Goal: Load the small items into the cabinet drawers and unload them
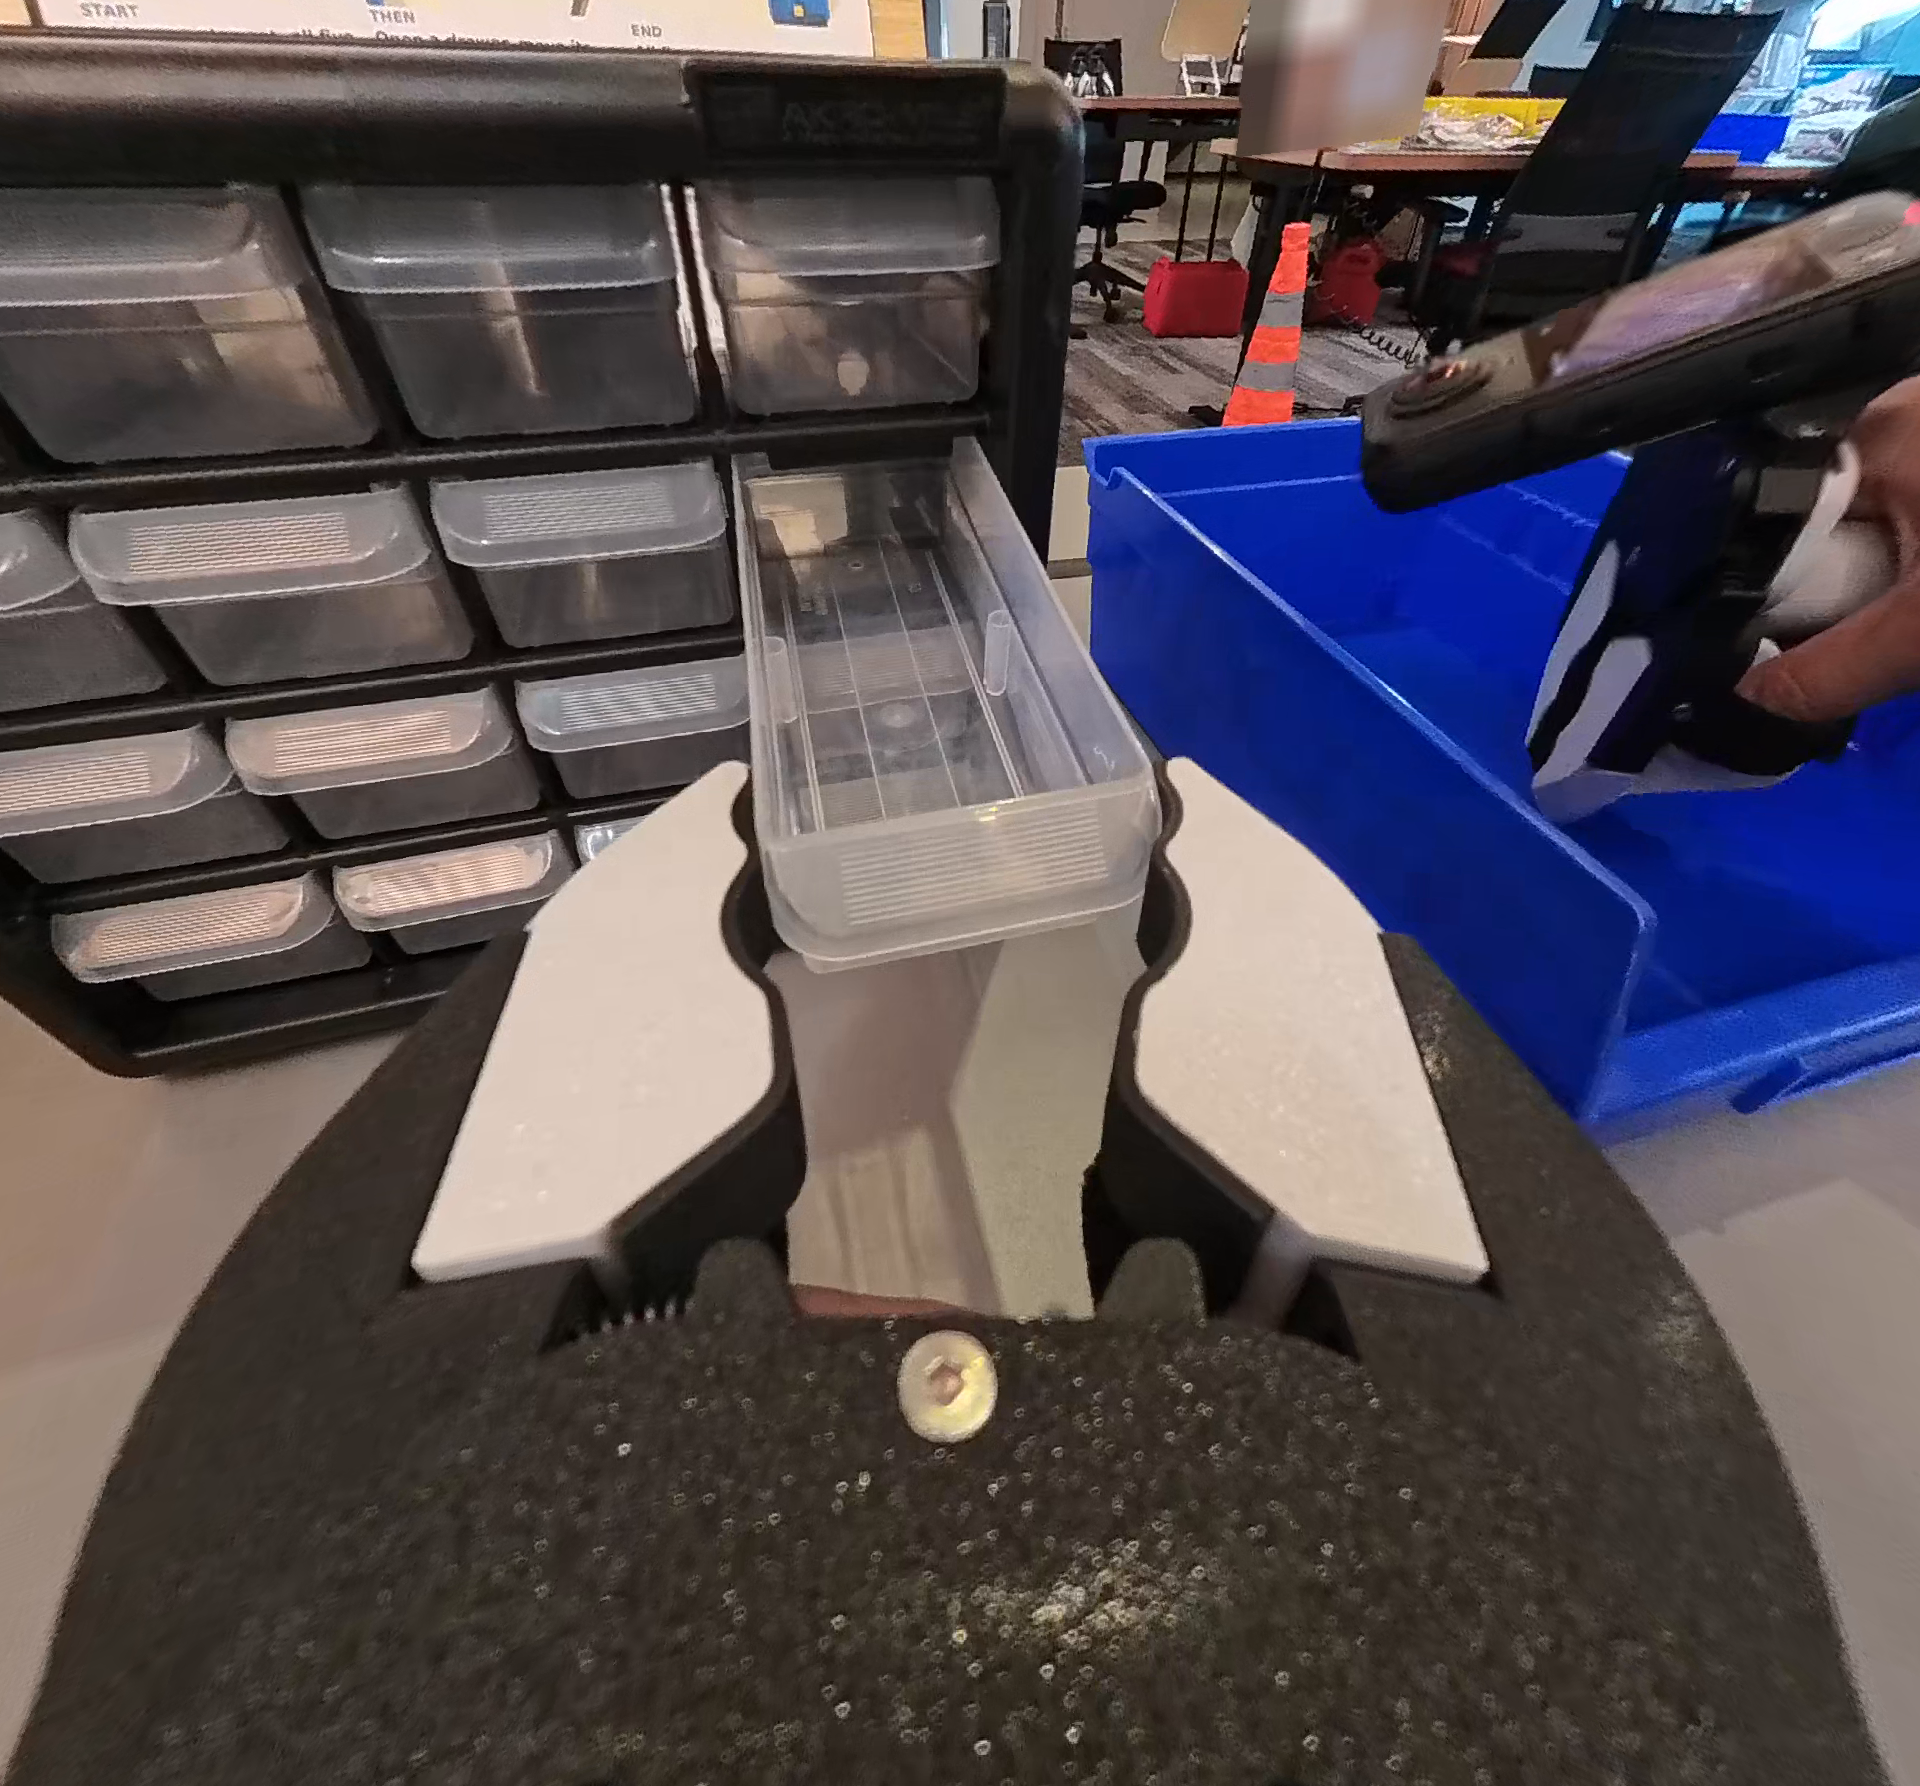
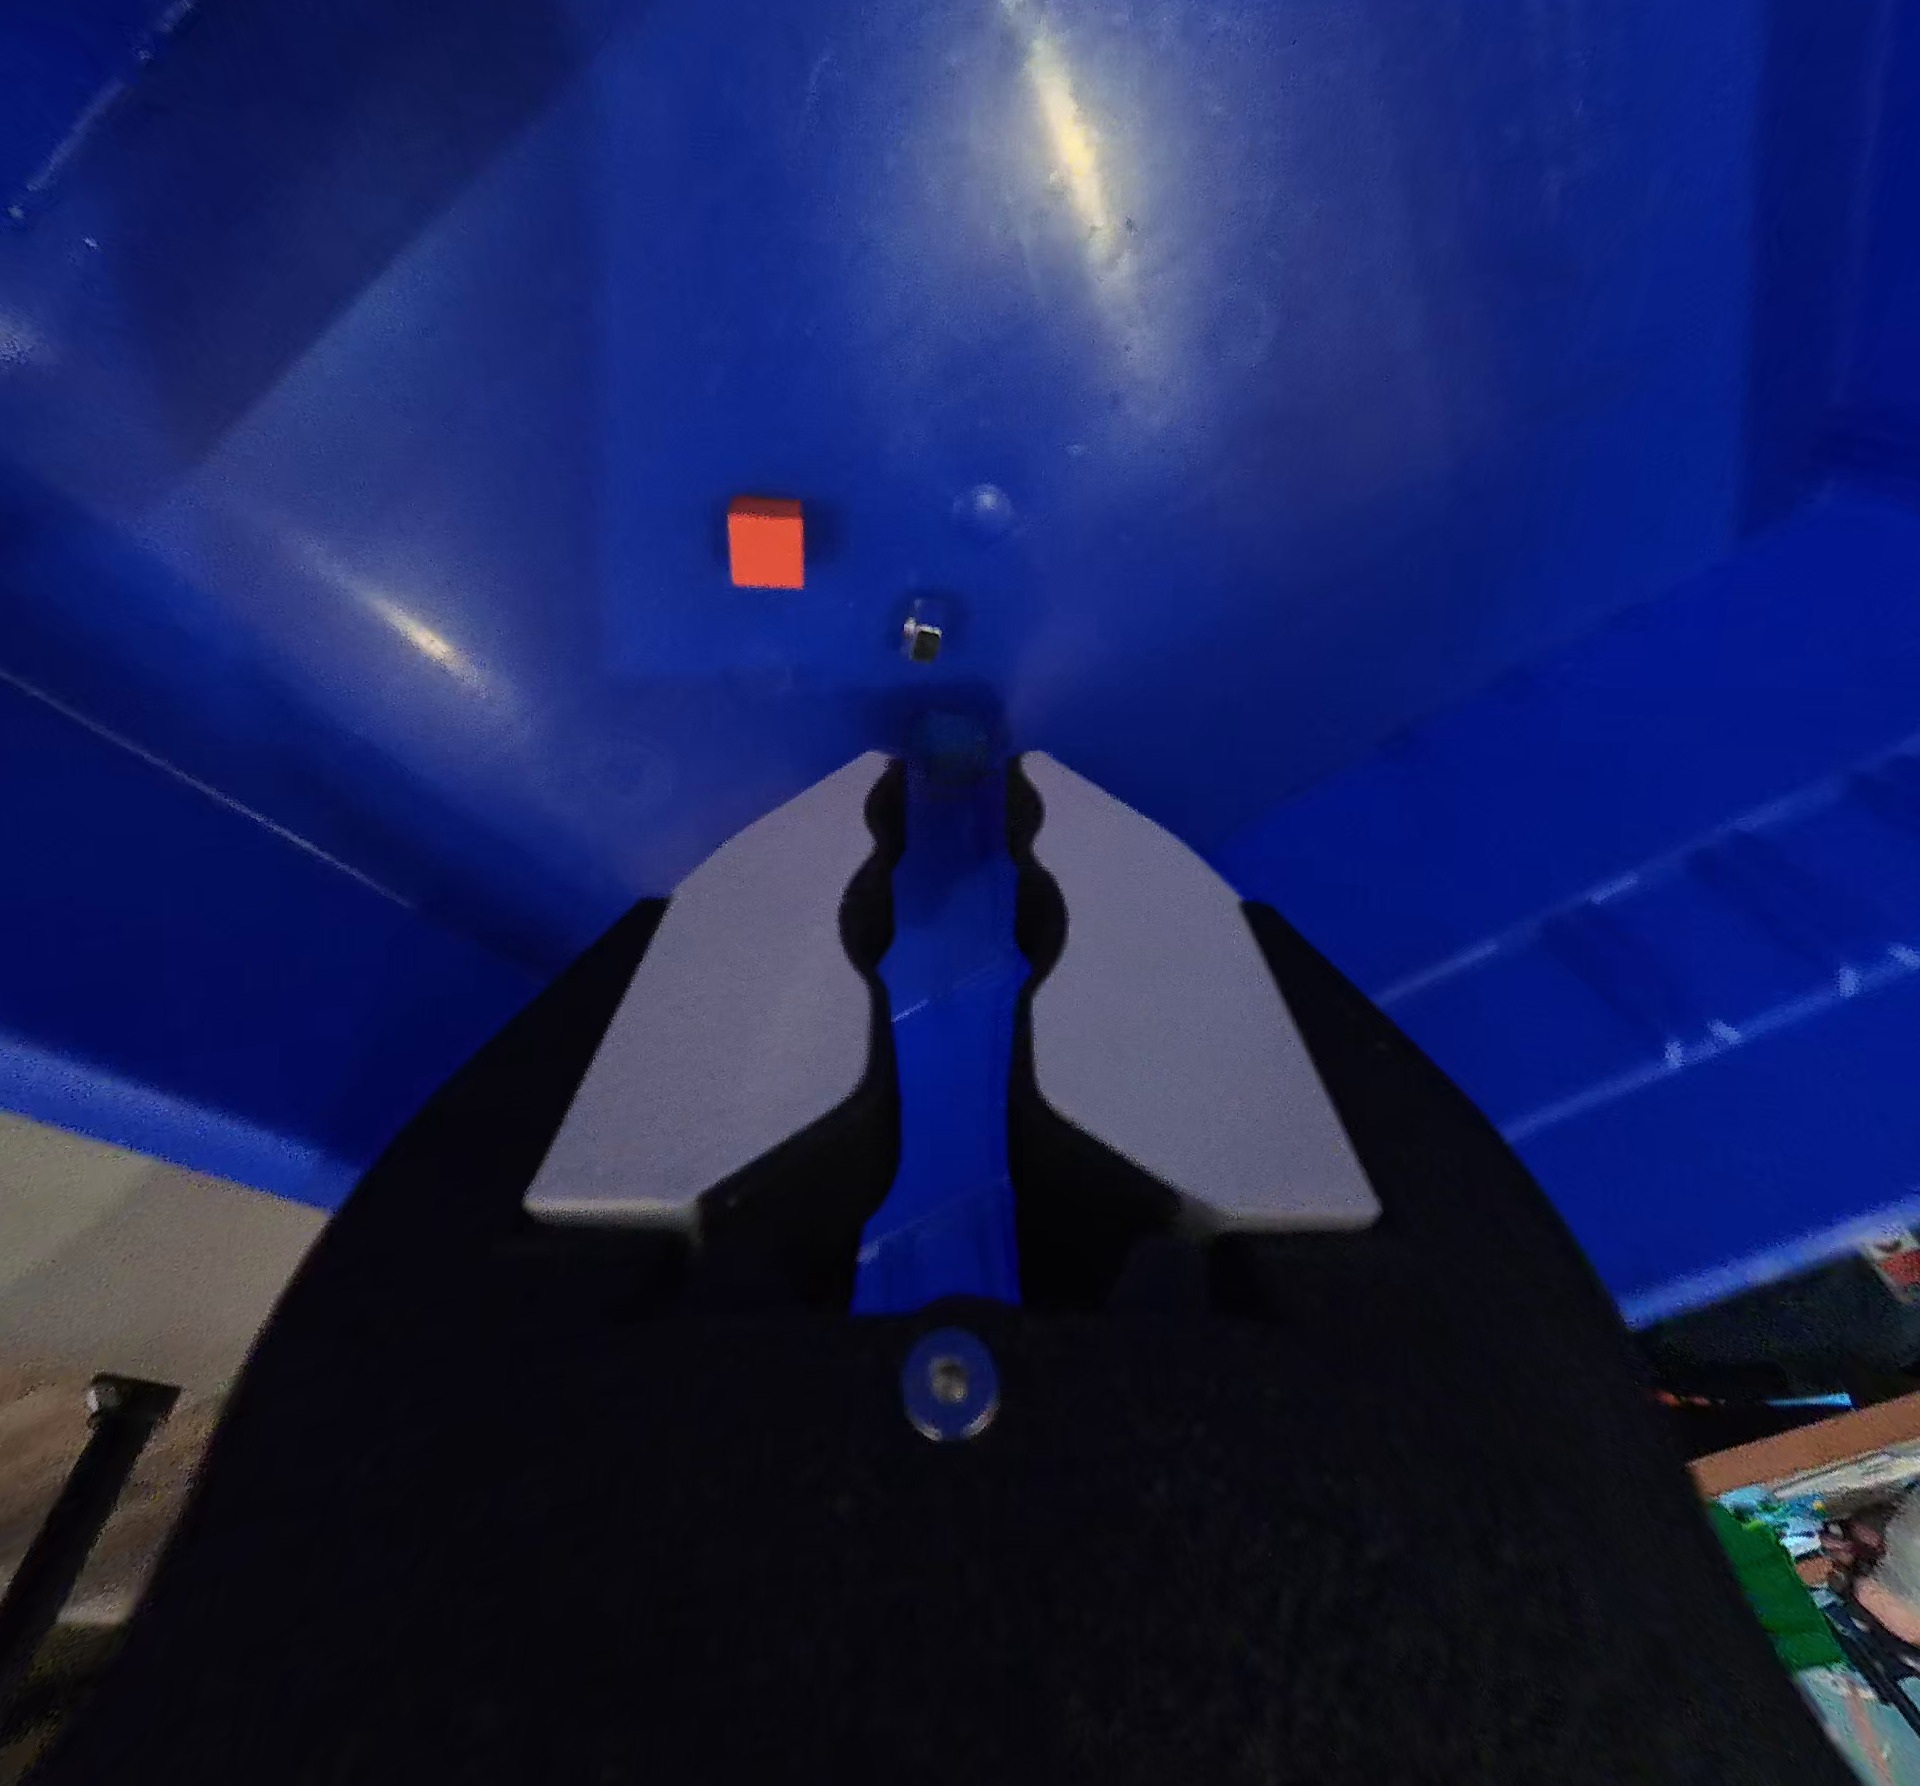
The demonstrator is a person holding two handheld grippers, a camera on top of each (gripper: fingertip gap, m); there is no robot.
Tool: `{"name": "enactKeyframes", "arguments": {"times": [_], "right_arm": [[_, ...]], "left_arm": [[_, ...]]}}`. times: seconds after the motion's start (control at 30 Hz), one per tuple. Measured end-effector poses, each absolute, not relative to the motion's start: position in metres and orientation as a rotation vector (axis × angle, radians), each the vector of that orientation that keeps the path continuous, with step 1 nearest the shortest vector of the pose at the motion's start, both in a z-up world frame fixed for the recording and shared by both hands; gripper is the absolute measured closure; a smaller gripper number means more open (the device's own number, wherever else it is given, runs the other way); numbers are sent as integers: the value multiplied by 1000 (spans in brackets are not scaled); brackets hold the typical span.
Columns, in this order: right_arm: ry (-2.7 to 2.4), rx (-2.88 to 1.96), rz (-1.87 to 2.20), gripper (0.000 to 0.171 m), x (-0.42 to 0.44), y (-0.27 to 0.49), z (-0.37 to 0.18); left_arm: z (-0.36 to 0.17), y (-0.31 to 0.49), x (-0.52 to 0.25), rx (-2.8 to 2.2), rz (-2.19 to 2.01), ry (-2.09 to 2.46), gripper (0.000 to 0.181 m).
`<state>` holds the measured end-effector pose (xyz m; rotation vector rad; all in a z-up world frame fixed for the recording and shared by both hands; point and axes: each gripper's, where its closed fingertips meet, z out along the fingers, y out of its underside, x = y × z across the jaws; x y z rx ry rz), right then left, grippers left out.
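To the left of the left gripper [image 1: 951,863], the black cabinet [image 1: 520,105] is filling the view with rows of clear drawers, all pushed in except one. That open drawer [image 1: 914,697] is sticking out from the right-hand column, second row down, straight ahead of the left gripper, and its front lip is sitting between the two white fingers [image 1: 623,1040]; the jaws are standing apart, wider than the drawer front, and I cannot tell whether either fingertip is touching it. The drawer is looking empty. Under the fingers the grey tabletop [image 1: 187,1217] is lying bare. Just right of the drawer, the near wall of the blue bin [image 1: 1351,801] is rising close beside the right finger, leaving only a narrow strip of room on that side. Farther right, the right gripper [image 1: 1590,697] is dipping down into the bin, with a person's hand [image 1: 1860,614] on it. In the right wrist view, the bin's floor and walls [image 2: 1351,386] are surrounding the right gripper [image 2: 948,760] on every side. An orange cube [image 2: 766,541] is lying ahead and a little left of its tips, a small silvery item [image 2: 923,640] is lying just ahead of them, and a small blue item [image 2: 945,739] is sitting right at the tips. The jaws are standing slightly apart, not clamped on anything that shows.
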<state>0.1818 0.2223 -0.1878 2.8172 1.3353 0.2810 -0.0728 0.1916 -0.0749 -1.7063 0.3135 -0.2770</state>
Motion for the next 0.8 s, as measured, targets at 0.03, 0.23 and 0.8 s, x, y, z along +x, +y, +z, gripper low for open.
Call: {"name": "enactKeyframes", "arguments": {"times": [0.03, 0.23, 0.8], "right_arm": [[1328, 2844, 293, 146, 181, 222, -180], [1285, 3531, 41, 136, 116, 210, -87], [940, 4415, -115, 133, 38, 51, -92]], "left_arm": [[-75, 192, -73, -1705, -273, 316, 112], [-70, 207, -70, -1719, -255, 330, 112], [-54, 192, -79, -1669, -374, 301, 152]]}}
